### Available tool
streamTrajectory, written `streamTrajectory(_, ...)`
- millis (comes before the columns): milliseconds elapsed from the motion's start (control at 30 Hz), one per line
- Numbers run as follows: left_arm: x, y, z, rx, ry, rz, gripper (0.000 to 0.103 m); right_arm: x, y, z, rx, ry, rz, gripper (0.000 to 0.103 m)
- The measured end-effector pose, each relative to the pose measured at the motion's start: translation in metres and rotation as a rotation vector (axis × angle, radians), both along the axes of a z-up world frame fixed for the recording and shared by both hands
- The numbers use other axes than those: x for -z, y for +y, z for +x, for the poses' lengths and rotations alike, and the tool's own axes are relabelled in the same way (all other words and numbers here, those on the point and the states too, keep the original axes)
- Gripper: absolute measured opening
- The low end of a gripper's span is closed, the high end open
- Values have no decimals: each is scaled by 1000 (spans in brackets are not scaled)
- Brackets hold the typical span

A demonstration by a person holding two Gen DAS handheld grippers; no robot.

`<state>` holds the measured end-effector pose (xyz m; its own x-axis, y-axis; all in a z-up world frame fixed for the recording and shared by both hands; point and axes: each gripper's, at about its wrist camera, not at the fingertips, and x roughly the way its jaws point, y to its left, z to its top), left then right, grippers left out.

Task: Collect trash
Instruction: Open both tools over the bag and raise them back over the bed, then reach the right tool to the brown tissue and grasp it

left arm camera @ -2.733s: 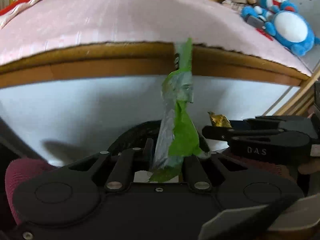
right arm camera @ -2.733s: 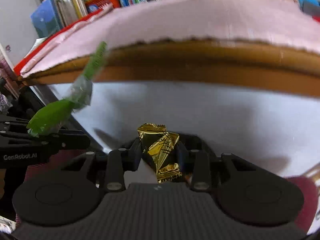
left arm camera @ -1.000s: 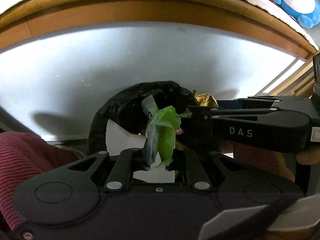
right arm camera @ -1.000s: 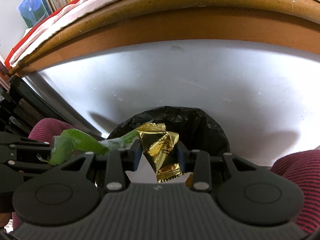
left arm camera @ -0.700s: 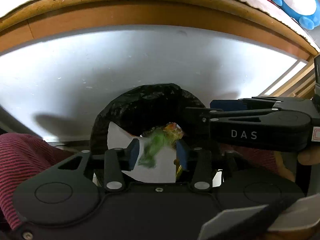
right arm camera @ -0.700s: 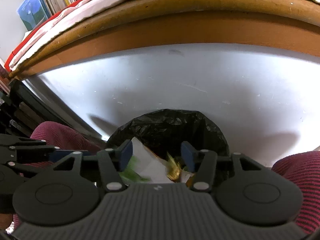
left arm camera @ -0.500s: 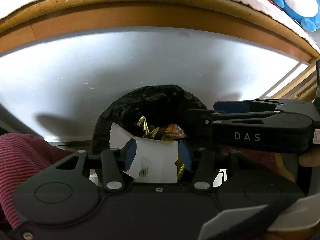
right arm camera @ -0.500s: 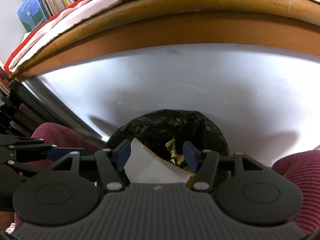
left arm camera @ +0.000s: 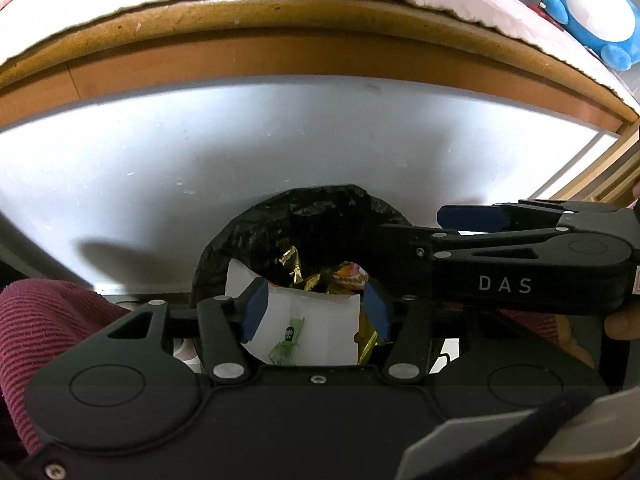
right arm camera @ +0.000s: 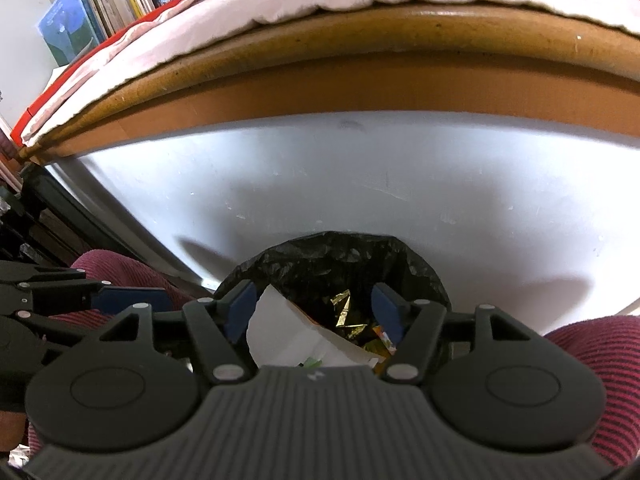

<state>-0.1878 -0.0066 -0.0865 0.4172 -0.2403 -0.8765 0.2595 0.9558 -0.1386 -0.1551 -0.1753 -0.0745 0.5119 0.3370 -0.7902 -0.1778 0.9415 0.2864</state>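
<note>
A bin lined with a black bag [left arm camera: 304, 216] [right arm camera: 340, 256] stands on the pale floor below both grippers. Inside lie a white carton [left arm camera: 320, 320] [right arm camera: 288, 332], the green wrapper [left arm camera: 290, 340] resting on that carton, and gold foil wrappers [left arm camera: 292, 264] [right arm camera: 344, 312]. My left gripper [left arm camera: 314, 306] hangs open just above the bin's mouth, nothing between its blue pads. My right gripper [right arm camera: 314, 306] is open too, empty, over the same opening. It shows in the left wrist view as a black body [left arm camera: 520, 276] reaching in from the right.
A wooden table edge [left arm camera: 304, 32] [right arm camera: 360, 64] with a pink cloth spans the top. Books [right arm camera: 100, 12] stand at the upper left, blue plush toys [left arm camera: 580, 16] at the upper right. Red-striped trouser legs [left arm camera: 44, 320] [right arm camera: 600, 352] flank the bin.
Both grippers dropped from table height to the bin and opened. The green wrapper left the left gripper and the gold wrapper left the right; both now lie in the bin.
</note>
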Motion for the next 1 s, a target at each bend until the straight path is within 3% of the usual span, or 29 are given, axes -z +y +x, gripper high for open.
streamTrajectory(400,-22,2,-10,14,-72,26,60,-28,-3,-9,-30,-40,27,79)
streamTrajectory(733,-90,21,-17,43,-286,7,70,-94,-20,-13,-48,-210,43,82)
streamTrajectory(1000,-140,32,8,24,-444,-12,76,-136,-34,10,-35,-361,6,85)
